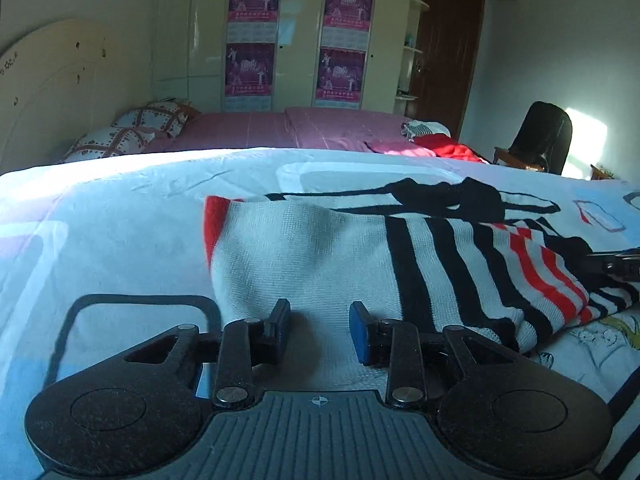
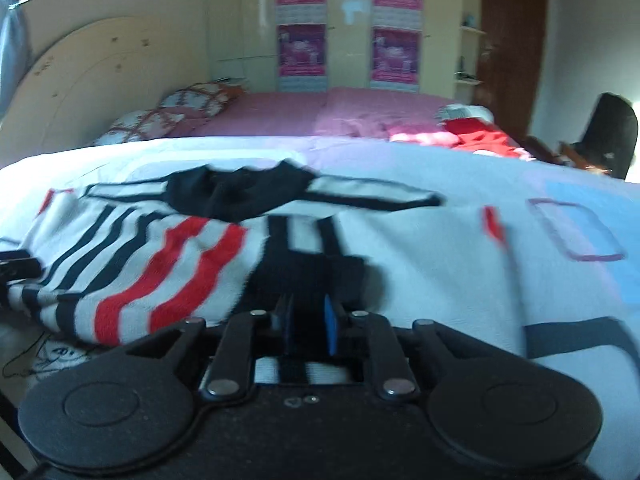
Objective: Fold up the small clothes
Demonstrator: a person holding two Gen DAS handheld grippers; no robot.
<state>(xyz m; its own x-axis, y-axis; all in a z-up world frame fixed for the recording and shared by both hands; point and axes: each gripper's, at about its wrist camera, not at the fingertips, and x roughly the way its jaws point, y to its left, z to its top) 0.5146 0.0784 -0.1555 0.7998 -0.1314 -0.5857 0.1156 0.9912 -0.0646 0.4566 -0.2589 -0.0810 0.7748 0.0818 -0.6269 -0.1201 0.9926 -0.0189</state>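
Lying limp on the bedsheet [image 1: 120, 216], the striped knit garment [image 1: 304, 252] needs hem grips; left gripper [image 1: 320, 326] gapes at its near edge, right gripper [image 2: 308, 322] pinches its black edge

Left gripper [image 1: 320, 326] agape, right gripper [image 2: 308, 322] narrowed.

The striped sweater [image 1: 320, 248] is bumpy knitted cloth. The bed sheet [image 1: 120, 220] is smooth cloth. The wardrobe [image 1: 300, 32] looks shiny.

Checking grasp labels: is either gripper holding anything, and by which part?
The right gripper is shut on the striped knit garment, pinching its black edge. The left gripper is open over the white part, holding nothing.
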